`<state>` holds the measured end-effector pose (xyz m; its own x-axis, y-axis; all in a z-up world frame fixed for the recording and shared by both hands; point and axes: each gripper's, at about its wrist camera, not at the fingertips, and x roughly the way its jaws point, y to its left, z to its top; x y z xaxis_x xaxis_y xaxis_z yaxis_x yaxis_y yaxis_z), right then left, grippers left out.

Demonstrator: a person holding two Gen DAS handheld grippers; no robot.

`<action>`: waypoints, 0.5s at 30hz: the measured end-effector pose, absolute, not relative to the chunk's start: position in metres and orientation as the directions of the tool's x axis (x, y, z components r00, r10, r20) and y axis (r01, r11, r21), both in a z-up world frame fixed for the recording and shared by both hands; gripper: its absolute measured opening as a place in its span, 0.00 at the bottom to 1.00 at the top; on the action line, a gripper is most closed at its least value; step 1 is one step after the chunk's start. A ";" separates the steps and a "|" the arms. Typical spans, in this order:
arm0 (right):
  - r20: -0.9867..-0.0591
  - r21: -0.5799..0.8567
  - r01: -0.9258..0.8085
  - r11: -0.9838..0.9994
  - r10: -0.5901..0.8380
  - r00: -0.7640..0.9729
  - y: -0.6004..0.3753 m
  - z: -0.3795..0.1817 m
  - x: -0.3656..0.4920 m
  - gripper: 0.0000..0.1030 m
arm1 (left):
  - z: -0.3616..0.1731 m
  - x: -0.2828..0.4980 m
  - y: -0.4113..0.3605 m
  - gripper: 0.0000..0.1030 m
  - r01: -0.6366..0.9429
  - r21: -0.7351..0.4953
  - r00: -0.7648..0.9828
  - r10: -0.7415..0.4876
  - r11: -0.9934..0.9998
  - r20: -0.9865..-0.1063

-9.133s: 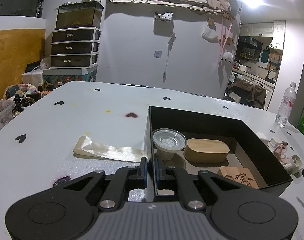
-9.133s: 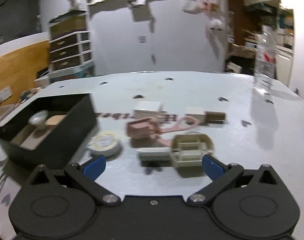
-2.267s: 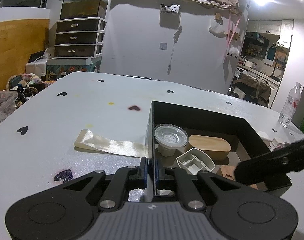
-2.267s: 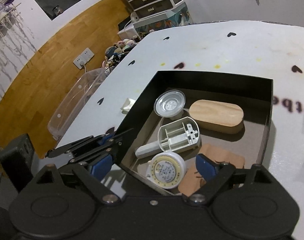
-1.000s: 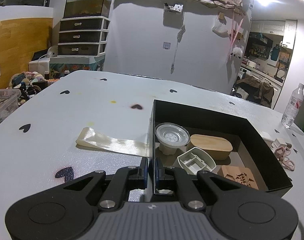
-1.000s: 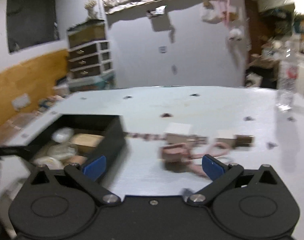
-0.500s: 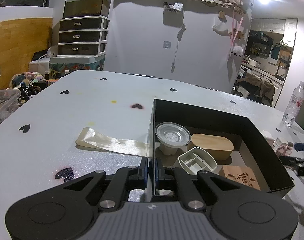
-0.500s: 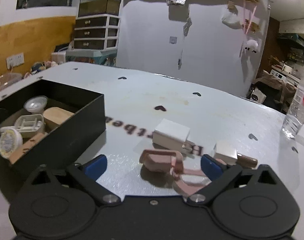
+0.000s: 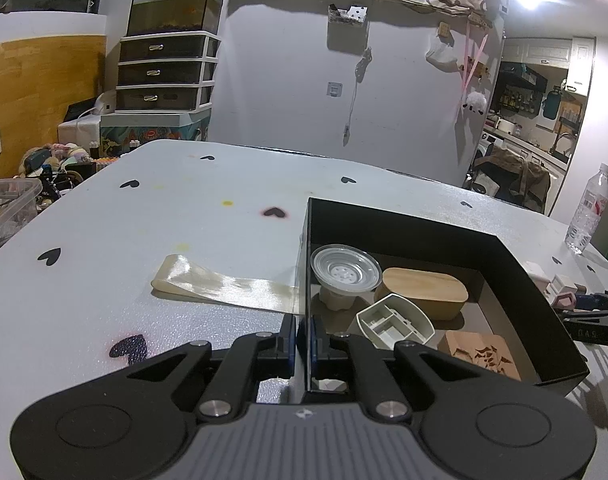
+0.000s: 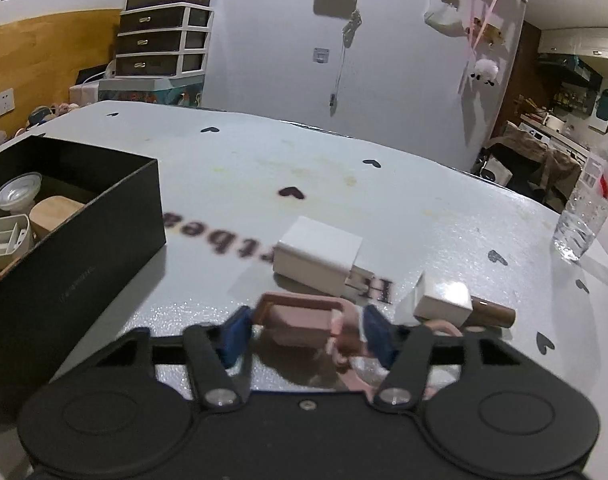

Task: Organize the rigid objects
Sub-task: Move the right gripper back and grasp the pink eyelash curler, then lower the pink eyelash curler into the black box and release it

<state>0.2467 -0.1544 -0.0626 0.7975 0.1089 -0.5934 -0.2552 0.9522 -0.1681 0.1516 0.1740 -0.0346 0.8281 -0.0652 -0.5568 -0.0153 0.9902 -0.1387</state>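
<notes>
pale heart-dotted surface. left gripper clamped on black box wall, steadying it. right gripper, lower centre, half-closed around pink clip, likely to lift boxward.

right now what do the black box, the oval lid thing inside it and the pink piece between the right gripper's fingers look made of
Black box: likely matte rigid cardboard, with thin flat walls and crisp folded corners.
Oval lid: looks like pale wood or bamboo, tan with a dull, unglossy top.
Pink piece: probably moulded plastic, with a smooth, even dusty-pink surface; blur leaves this open. It sits between the right gripper's fingers.
</notes>
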 end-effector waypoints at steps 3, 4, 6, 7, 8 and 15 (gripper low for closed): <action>-0.584 -0.184 -0.273 0.944 0.118 0.803 -0.154 -0.062 0.243 0.56 | -0.034 0.151 0.174 0.07 -0.015 -0.139 0.828 -0.065 0.990 -0.557; -0.578 -0.187 -0.277 0.942 0.123 0.807 -0.155 -0.060 0.241 0.56 | -0.035 0.152 0.174 0.07 -0.015 -0.139 0.828 -0.065 0.990 -0.557; -0.561 -0.189 -0.281 0.941 0.132 0.817 -0.156 -0.055 0.236 0.55 | -0.035 0.152 0.174 0.07 -0.015 -0.138 0.828 -0.065 0.990 -0.557; -0.551 -0.186 -0.286 0.940 0.141 0.823 -0.156 -0.051 0.233 0.55 | -0.035 0.152 0.174 0.07 -0.015 -0.138 0.828 -0.065 0.990 -0.557; -0.541 -0.182 -0.289 0.940 0.149 0.828 -0.156 -0.046 0.230 0.55 | -0.035 0.151 0.174 0.07 -0.016 -0.139 0.828 -0.065 0.990 -0.557; -0.434 -0.196 -0.401 0.895 0.288 0.854 -0.137 0.005 0.202 0.55 | -0.035 0.152 0.175 0.07 -0.017 -0.140 0.829 -0.064 0.990 -0.556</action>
